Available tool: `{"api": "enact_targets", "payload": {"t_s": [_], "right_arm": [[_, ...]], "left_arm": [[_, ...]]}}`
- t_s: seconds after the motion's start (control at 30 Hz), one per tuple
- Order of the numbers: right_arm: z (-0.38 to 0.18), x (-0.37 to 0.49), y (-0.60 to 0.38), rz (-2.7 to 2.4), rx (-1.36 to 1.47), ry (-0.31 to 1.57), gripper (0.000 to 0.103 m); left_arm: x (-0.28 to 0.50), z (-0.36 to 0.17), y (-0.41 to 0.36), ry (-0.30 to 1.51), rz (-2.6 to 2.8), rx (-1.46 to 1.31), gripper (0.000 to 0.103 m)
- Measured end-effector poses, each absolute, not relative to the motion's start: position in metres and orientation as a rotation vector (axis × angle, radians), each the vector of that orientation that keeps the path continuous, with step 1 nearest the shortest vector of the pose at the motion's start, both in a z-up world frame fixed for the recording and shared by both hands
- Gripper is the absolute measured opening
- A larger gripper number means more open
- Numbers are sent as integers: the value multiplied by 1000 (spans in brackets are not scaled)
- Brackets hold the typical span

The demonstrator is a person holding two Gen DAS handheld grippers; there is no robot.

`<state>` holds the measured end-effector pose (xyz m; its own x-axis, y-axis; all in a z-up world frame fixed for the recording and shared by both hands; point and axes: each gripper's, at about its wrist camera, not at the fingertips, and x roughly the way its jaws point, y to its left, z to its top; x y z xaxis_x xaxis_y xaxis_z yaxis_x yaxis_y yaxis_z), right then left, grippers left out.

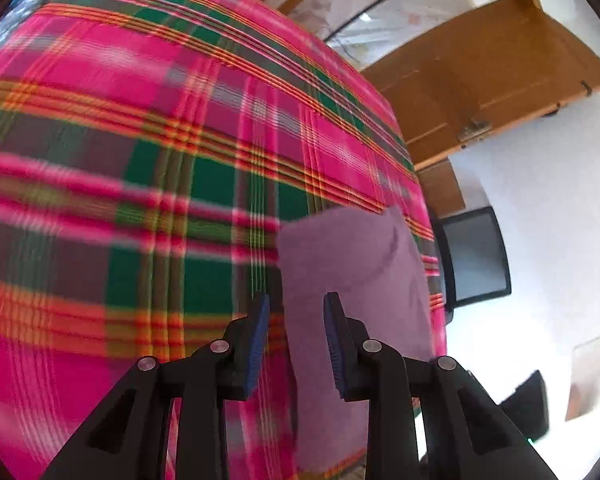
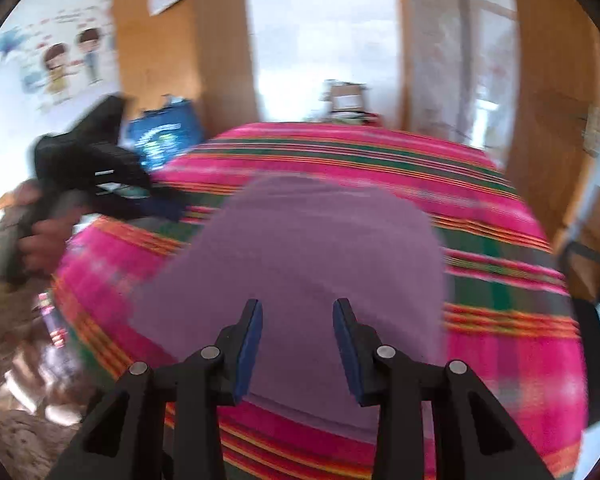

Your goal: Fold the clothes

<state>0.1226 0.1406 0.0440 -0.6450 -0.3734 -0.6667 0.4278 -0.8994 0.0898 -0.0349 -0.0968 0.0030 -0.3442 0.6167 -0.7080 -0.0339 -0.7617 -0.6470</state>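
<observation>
Both grippers are above the bed with nothing between the jaws. The left gripper (image 1: 296, 344) has its blue pads apart with a clear gap, and purple cloth shows through it, lying below rather than pinched. The right gripper (image 2: 298, 344) stands a little wider, also empty.

The purple garment (image 2: 300, 256) lies flat on the plaid bedspread (image 2: 500, 280). It is directly ahead of and beneath the right gripper; for the left gripper it sits ahead and to the right, near the bedspread's right edge.

Step in hand, as a judgement: between folds. The garment looks like a compact rounded block, probably already folded at least once, though blur smears its edges and I cannot count layers.

The next move calls for picking an edge or corner of the purple cloth, lowering each gripper to it, closing on one layer or the whole stack as intended, then carrying it over evenly so the fold lands square.

What each view adds:
- The right wrist view shows the garment's whole outline, plus the person's hand (image 2: 40, 240) on the handle of the left gripper (image 2: 100, 160), off to the left and raised over the bed's corner.
- The left wrist view shows only one strip of the garment (image 1: 352, 280), but also the bedspread's right edge, a wooden door (image 1: 480, 80) and a dark monitor (image 1: 476, 256) beyond.
</observation>
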Motion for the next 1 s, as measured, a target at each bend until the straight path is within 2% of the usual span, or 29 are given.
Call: {"api": "enact_targets", "payload": {"t_s": [0.13, 0.37, 0.47, 0.57, 0.7, 0.83, 0.87, 0.9, 1.0], "right_arm": [[42, 122, 109, -2425, 982, 183, 38], [31, 124, 78, -2326, 987, 279, 38], [27, 125, 68, -2333, 976, 344, 39], [24, 124, 66, -2315, 973, 337, 46], [18, 126, 62, -2328, 981, 364, 46], [17, 126, 64, -2333, 999, 322, 46], [16, 125, 65, -2333, 1008, 303, 46], [16, 124, 65, -2342, 1013, 300, 42], [15, 126, 65, -2365, 1019, 310, 35]], "left_arm": [[-61, -9, -81, -750, 2115, -1533, 29], [-81, -20, -82, -880, 2018, -1540, 29], [-86, -25, -87, -944, 2004, -1545, 40], [-88, -29, -86, -971, 1988, -1548, 40], [-92, -30, -84, -978, 1976, -1545, 40], [-92, -29, -80, -978, 1980, -1533, 34], [-92, -28, -79, -966, 1992, -1532, 29], [-92, -27, -79, -960, 2003, -1528, 20], [-96, -26, -76, -974, 2015, -1523, 16]]}}
